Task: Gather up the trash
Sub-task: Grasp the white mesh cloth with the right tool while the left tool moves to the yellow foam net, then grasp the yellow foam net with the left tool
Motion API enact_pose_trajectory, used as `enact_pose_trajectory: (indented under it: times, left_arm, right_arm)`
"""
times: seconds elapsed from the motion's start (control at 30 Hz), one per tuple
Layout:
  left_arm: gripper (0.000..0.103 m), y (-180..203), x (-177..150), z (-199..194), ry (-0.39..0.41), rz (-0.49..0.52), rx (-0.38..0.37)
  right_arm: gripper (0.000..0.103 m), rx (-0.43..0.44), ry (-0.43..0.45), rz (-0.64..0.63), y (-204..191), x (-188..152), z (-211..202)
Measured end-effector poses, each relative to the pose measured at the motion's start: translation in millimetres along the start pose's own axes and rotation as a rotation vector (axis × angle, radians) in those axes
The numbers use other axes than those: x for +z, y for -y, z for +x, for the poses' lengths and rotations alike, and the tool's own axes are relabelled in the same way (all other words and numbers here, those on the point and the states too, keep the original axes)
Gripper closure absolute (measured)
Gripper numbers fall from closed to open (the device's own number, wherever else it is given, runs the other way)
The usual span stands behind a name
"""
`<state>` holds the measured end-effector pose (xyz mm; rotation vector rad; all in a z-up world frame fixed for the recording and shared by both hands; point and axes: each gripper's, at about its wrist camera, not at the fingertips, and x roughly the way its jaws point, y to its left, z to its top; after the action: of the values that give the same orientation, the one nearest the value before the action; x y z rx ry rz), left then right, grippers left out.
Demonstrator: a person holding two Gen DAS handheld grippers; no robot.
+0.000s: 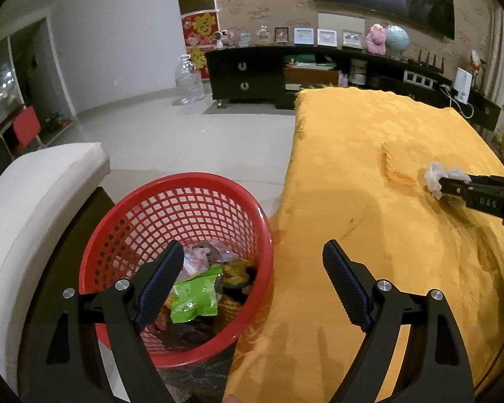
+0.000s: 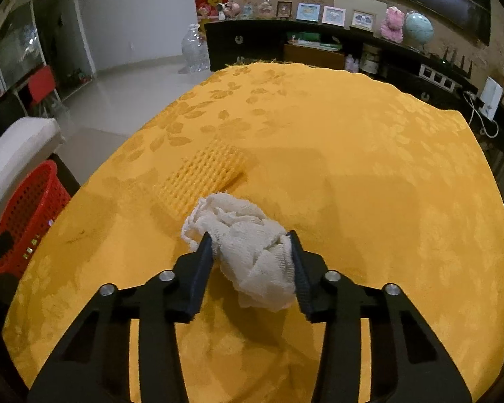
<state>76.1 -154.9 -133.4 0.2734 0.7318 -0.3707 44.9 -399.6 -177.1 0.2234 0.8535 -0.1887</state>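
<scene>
Already, in the left wrist view, the round red plastic mesh basket (image 1: 176, 262) beside the desk holds several wrappers, among them a crumpled green foil packet (image 1: 195, 297), so part of the collecting looks done. The left tool (image 1: 252, 283) hangs released above the basket's rim, its jaws wide apart and empty. Further right, on the desk covered by a yellow floral-patterned cloth (image 1: 369, 154), the right tool (image 1: 448, 184) reaches in from the side with a crumpled white gauze-like cloth wad (image 1: 435, 176) at its tips. In the right wrist view, the right tool (image 2: 252, 255) is clenched on that white wad (image 2: 248, 252), one jaw pressed against each side; whether the wad rests on the yellow cloth (image 2: 369, 168) or is just lifted, I cannot tell. The wad's long axis runs roughly along the tool's fingers, from a frayed end pointing away to the upper left toward a bulkier end hanging nearest the camera. Just beyond it lies a flat yellow waffle-textured rectangular pad (image 2: 205, 176); whether that counts as trash is unclear. What remains, by my judgement, is carrying the wad left to the red basket (image 2: 30, 215) at the desk's edge.
</scene>
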Motion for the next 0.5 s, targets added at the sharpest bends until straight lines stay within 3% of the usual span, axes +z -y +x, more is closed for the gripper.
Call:
enact_pose_trajectory:
  times: [0.23,0.5]
  left_arm:
    - [0.021,9.2,9.5,0.9,-0.007,0.003,-0.048]
    - [0.021,63.7,46.4,16.7,-0.019,0.106,-0.156]
  right_arm:
    - [0.063,-0.012,0.068,0.077,16.0,4.8,-32.5]
    - [0.063,-0.053,0.087,0.184,43.2,5.6,-49.2]
